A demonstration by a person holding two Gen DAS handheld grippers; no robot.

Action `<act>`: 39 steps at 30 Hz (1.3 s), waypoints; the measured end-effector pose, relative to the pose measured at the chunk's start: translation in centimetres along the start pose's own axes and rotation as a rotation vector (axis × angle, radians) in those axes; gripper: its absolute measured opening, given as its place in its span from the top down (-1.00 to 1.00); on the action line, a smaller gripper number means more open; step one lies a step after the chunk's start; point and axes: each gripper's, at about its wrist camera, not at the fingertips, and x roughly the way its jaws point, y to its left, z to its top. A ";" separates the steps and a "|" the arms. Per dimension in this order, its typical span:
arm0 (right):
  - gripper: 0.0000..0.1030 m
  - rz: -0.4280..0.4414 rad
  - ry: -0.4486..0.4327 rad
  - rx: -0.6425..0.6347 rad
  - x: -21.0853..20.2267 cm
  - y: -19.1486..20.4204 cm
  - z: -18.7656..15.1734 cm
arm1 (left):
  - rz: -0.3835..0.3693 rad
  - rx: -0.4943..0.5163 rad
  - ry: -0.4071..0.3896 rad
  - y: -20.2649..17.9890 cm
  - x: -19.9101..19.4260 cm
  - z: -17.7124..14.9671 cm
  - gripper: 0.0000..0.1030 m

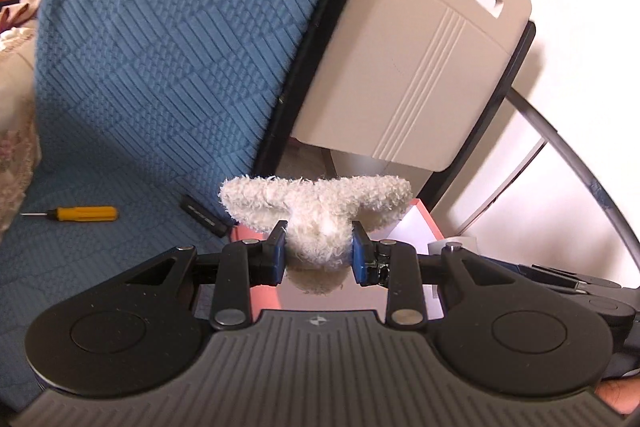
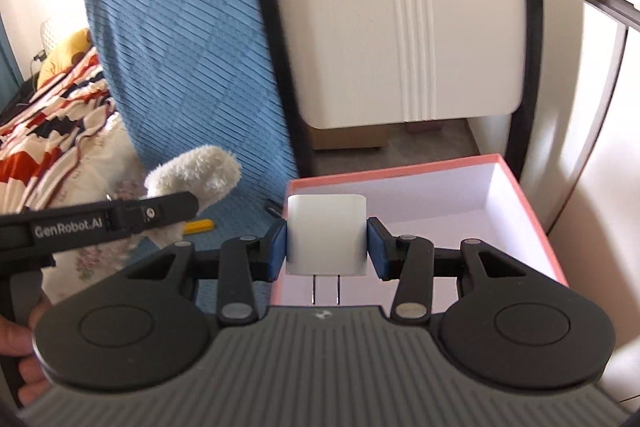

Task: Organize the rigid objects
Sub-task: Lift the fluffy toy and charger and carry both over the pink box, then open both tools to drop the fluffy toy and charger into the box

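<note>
My left gripper (image 1: 319, 253) is shut on a fluffy white plush toy (image 1: 316, 211), held in the air over a pink box (image 1: 418, 215). The right wrist view shows my right gripper (image 2: 327, 243) shut on a white charger plug (image 2: 326, 233) whose metal prongs point toward me, above the near left corner of the pink box (image 2: 520, 195) with its white inside. The plush toy (image 2: 200, 175) and the left gripper's black arm show at the left of that view. A yellow screwdriver (image 1: 80, 214) and a small black stick-shaped object (image 1: 202, 215) lie on the blue quilted cover (image 1: 160, 67).
A beige plastic cabinet (image 1: 420, 67) stands behind the box, beside the upright blue cushion (image 2: 192, 47). A patterned blanket (image 2: 52, 131) lies at the left. A curved black metal frame (image 2: 600, 27) borders the right side, with a white wall behind it. A hand (image 2: 16, 347) shows at the lower left.
</note>
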 end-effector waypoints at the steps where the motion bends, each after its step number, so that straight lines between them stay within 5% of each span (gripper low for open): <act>1: 0.12 -0.003 0.008 0.002 0.3 -0.7 -0.1 | 0.003 0.005 0.008 -0.4 0.8 -0.2 0.30; 24: 0.11 -0.104 0.264 0.166 9.6 -11.1 -7.9 | 0.033 0.081 0.276 -2.5 13.2 -7.5 0.29; 30: 0.09 -0.108 0.266 0.175 9.1 -11.2 -8.1 | 0.037 0.106 0.271 -2.6 12.7 -7.8 0.23; 39: 0.11 -0.101 0.199 0.171 6.0 -9.8 -6.3 | 0.010 0.110 0.161 -2.4 7.7 -5.2 0.21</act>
